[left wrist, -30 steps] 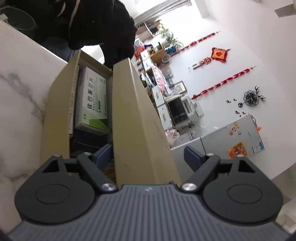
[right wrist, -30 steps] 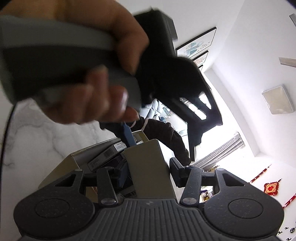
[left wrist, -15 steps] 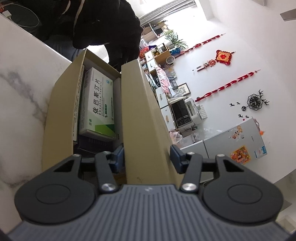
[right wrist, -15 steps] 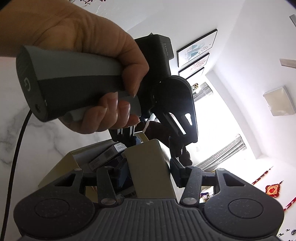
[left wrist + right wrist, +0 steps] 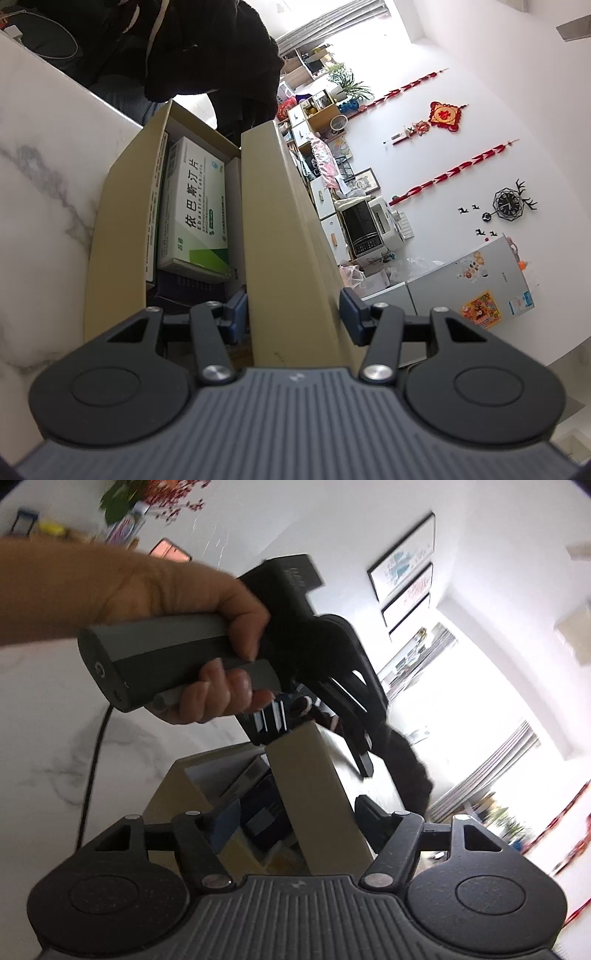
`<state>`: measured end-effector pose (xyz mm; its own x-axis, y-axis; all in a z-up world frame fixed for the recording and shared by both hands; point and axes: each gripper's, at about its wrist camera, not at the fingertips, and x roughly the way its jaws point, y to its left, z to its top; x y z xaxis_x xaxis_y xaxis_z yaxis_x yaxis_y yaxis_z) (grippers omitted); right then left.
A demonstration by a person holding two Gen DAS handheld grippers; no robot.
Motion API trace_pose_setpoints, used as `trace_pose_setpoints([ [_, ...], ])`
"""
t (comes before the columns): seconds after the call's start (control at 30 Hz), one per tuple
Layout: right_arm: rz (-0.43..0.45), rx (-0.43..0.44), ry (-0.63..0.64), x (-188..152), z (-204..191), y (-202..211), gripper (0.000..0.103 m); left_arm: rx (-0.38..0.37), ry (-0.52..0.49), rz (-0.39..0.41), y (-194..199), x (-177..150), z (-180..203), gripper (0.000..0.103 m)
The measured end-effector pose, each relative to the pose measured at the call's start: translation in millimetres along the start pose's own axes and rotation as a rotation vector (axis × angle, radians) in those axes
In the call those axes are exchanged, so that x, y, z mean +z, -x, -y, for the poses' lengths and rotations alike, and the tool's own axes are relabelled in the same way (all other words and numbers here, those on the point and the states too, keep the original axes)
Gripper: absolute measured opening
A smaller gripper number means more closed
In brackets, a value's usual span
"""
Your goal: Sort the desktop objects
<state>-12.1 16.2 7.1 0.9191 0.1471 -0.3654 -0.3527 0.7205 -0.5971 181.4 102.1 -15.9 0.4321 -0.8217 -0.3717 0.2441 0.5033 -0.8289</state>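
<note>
Up close, the left gripper [image 5: 293, 314] is clamped on the raised flap [image 5: 280, 236] of a cardboard box [image 5: 114, 240], one blue pad on each face of the flap. That box sits on a white marble table [image 5: 40, 177], and inside it a green-and-white medicine carton [image 5: 194, 206] lies on top of darker packages. Across from it, the right gripper [image 5: 295, 818] straddles the same flap [image 5: 314, 794], its jaws opening and the pads standing clear of the cardboard. Beyond, a hand [image 5: 184, 627] grips the grey handle of the left gripper [image 5: 275, 720] at the flap's far end.
</note>
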Motion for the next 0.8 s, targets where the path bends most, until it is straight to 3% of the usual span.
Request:
trace_pose_setpoints([
  [0.23, 0.005, 0.155, -0.280, -21.3, 50.5, 32.2, 0.070, 0.003, -0.003, 0.002, -0.5, 0.8, 2.7, 0.049],
  [0.4, 0.041, 0.165, -0.514, -39.8, 92.1, 50.5, 0.070, 0.004, -0.005, 0.005, -0.4, 0.9, 3.5, 0.049],
  [0.6, 0.016, 0.138, -0.794, -87.3, 148.9, 30.5, 0.070, 0.005, -0.011, 0.009, -0.3, 0.3, 3.2, 0.049],
  [0.8, -0.028, 0.172, -1.118, -151.8, 190.9, 1.2, 0.070, 0.004, -0.023, 0.013, -0.1, -0.1, 3.3, 0.050],
])
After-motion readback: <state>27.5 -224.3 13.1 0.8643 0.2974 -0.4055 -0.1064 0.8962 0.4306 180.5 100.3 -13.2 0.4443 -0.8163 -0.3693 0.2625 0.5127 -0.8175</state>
